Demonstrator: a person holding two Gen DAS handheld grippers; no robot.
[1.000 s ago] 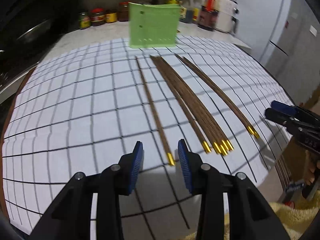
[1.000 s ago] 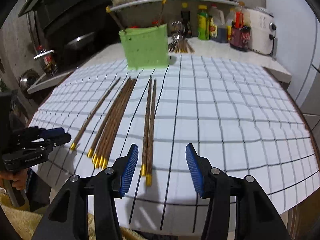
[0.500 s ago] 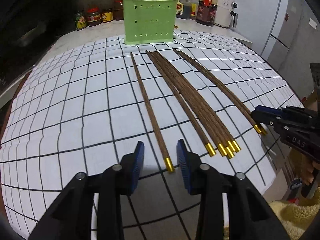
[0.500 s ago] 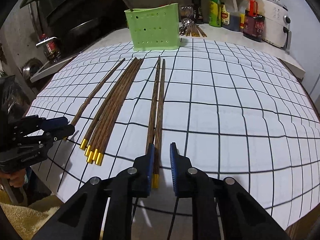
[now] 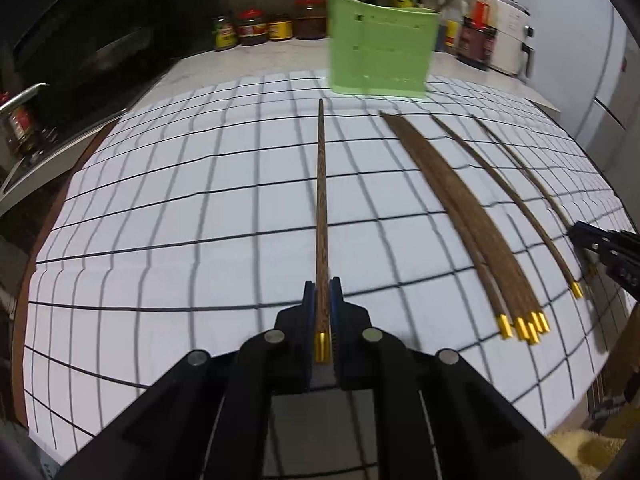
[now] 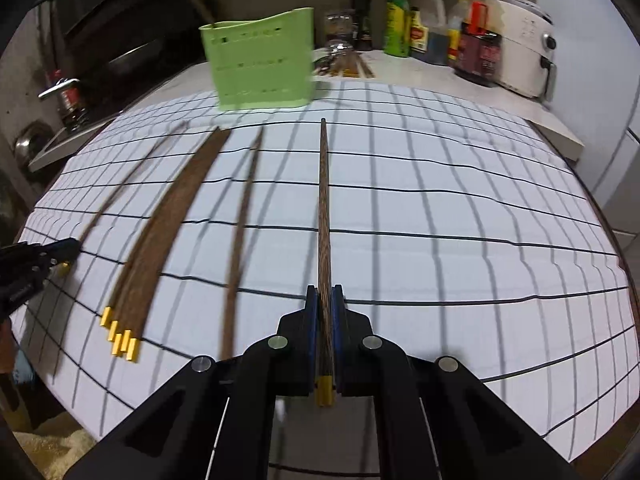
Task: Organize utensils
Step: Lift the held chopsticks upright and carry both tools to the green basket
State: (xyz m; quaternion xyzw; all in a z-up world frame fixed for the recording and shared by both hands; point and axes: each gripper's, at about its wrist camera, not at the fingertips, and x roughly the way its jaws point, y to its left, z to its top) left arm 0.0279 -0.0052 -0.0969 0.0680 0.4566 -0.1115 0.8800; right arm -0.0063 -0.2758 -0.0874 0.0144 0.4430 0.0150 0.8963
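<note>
Left gripper [image 5: 322,316]: jaws have just closed; the blue pads now pinch a single chopstick [image 5: 321,216] near its gold-capped end, which sits between the fingers close to the camera. A second ago the pads stood apart over that stick's tip as it lay on the cloth.
Left chopstick: runs straight ahead from the pads, its thin tip pointing toward the green holder [image 5: 378,52].
Right gripper [image 6: 325,320]: jaws have also just closed, from spread wide to pressed on a chopstick [image 6: 324,220], gold cap nearest the camera. Whether one stick or two lie in the grip I cannot tell.
Change on the right: a second ago two sticks lay side by side ahead of this gripper; now one loose stick [image 6: 242,232] lies blurred to the left of the held one.
Bundle [image 6: 160,240]: several chopsticks lie together on the checked cloth [image 6: 460,240], gold caps toward the table edge, between the two grippers.
Holder: stands upright at the far edge of the cloth; one dark stick leans out of its top; the rest of its inside is hidden.
Beyond: bottles [image 6: 400,20] and jars on the counter behind the holder.
</note>
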